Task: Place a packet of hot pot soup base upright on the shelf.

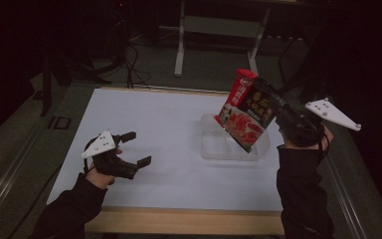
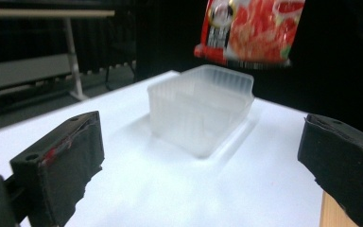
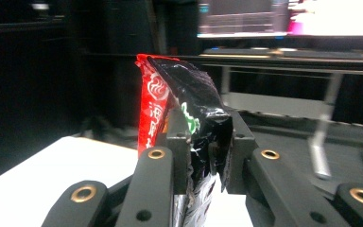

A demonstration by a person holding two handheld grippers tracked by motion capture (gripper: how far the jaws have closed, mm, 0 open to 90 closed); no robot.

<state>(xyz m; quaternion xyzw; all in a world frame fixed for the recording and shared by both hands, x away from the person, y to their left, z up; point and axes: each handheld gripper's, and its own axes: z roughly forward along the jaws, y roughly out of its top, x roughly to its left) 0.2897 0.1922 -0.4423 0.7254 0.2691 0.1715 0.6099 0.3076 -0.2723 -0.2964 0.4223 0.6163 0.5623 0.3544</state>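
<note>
1. Right gripper (image 1: 271,102) was up over the right half of the table (image 1: 154,124), jaws pinched tight on a red-and-black snack packet (image 1: 243,112).
2. Right gripper view: the two jaws pressed on the packet (image 3: 194,123) from both sides, foil crumpled betw. them; packet top stuck up above the jaw tips.
3. Packet hung tilted in the air, red top toward far side, lower end just above a clear plastic container (image 1: 219,147). Touching the container or not: couldn't tell.
4. Container sat on the table, right of centre, open side up.
5. Left gripper (image 1: 137,148) was low over the near-left part of the table, well apart from container and packet.
6. Its jaws were spread wide, nothing betw. them, nothing touched.
7. Left gripper view: the two black padded jaws stood at left and right edges, bare white table betw. them; container (image 2: 201,106) further off, packet (image 2: 250,28) hanging above its far rim.
8. The person's dark sleeves came in from the near edge, one on each side.
</note>
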